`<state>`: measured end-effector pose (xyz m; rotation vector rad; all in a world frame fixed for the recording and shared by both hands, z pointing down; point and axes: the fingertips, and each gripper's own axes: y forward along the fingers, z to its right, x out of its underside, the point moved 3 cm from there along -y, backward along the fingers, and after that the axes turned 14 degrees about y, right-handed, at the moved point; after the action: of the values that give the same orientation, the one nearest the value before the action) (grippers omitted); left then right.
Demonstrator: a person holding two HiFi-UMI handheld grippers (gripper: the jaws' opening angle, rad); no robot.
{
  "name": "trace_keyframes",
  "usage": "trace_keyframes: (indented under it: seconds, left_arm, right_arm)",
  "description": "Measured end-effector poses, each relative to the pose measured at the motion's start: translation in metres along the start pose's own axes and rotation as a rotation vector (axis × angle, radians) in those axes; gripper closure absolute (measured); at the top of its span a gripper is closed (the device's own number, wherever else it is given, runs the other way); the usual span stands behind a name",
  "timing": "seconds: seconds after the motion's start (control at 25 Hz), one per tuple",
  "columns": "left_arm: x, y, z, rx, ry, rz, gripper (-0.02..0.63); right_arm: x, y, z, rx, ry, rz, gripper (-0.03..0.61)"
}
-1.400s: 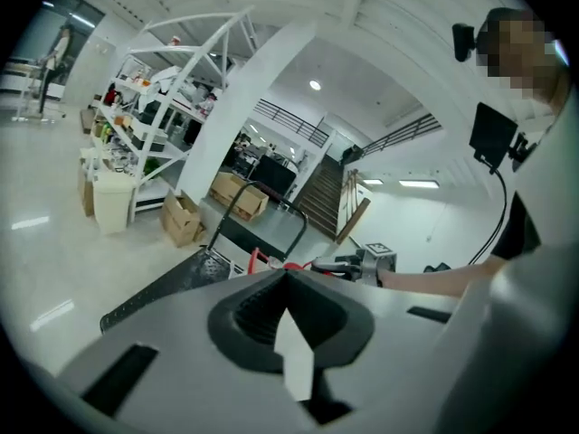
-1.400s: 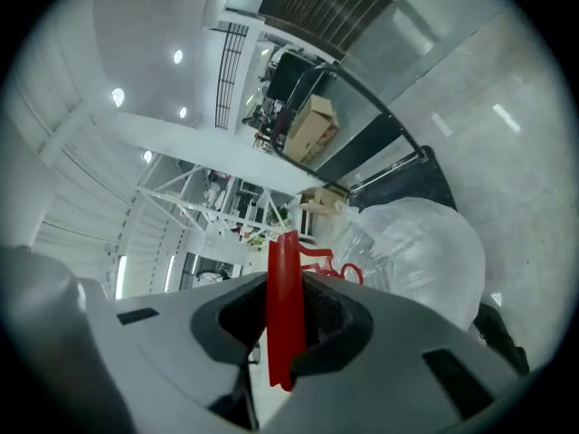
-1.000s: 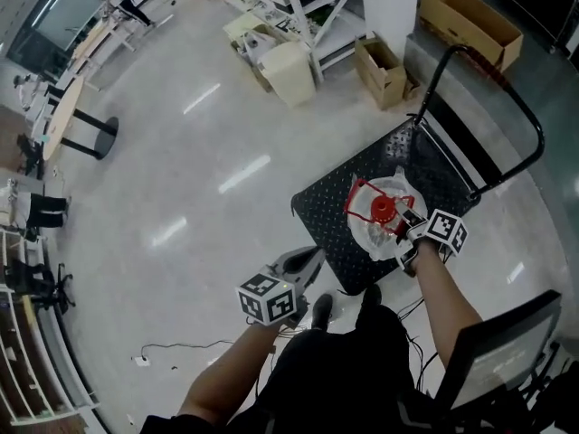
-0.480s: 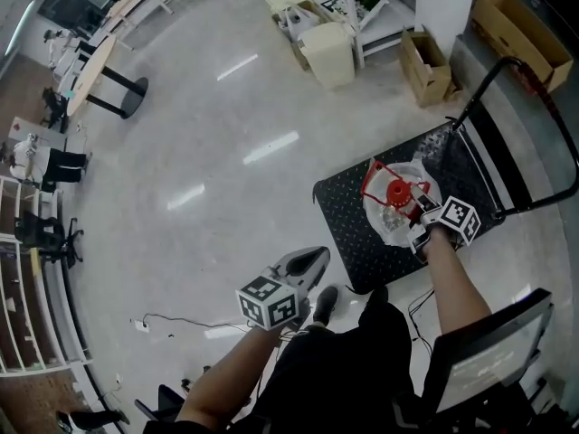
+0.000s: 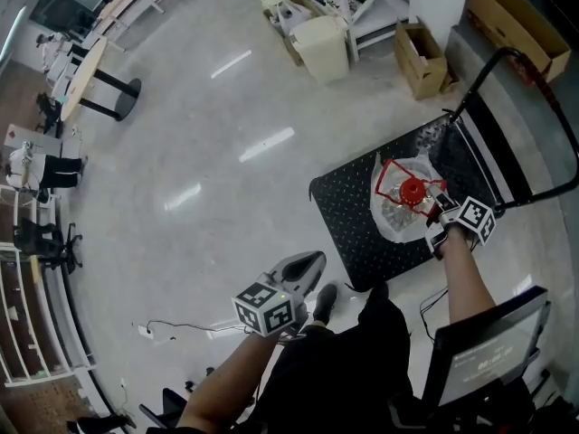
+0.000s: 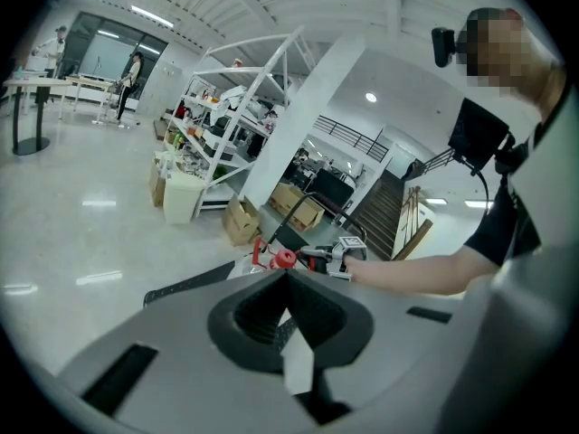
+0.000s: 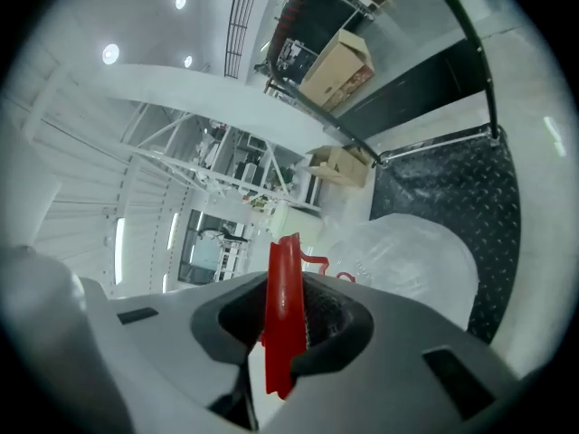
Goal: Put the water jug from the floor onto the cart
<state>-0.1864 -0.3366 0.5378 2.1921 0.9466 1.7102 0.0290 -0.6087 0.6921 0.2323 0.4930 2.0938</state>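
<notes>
Gripping water jug [image 5: 391, 221] handle [image 7: 282, 306] with right claw [image 5: 436, 213], arm [image 5: 459, 283] outstretched over cart [image 5: 348, 215], left claw [image 5: 306, 264] closed, empty

One water jug [image 5: 395, 217], one cart [image 5: 348, 213], two tongs [image 5: 317, 259] [image 5: 435, 207], two cardboard boxes [image 5: 422, 59] [image 5: 507, 16], one white bin [image 5: 326, 49].

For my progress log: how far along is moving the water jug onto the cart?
Done: the water jug is above the cart deck. In hand: the right gripper clamps its red handle; the left gripper is shut, empty. Left: confirm the jug rests there, then release.
</notes>
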Motion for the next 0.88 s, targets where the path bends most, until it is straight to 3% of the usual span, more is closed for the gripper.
trace_keyframes:
  seconds: [0.16, 0.36, 0.52, 0.72, 0.88]
  left_arm:
    - [-0.003, -0.004, 0.001, 0.023, 0.007, -0.003, 0.620]
    - [-0.003, -0.007, 0.008, 0.045, 0.035, -0.020, 0.620]
    - [-0.012, -0.002, 0.009, 0.063, 0.062, -0.009, 0.620]
    - [-0.044, -0.003, 0.013, 0.137, 0.131, 0.052, 0.620]
    - [-0.083, 0.003, 0.037, 0.257, 0.215, 0.128, 0.620]
  right_arm:
    - [-0.020, -0.029, 0.028, 0.073, 0.030, 0.101, 0.517]
    - [-0.014, -0.042, 0.061, 0.154, 0.011, 0.093, 0.522]
    - [-0.025, -0.049, 0.063, 0.210, -0.071, 0.160, 0.399]
    - [-0.042, -0.098, 0.021, 0.274, -0.212, 0.327, 0.379]
    - [-0.042, -0.158, -0.052, 0.127, -0.296, 0.426, 0.380]
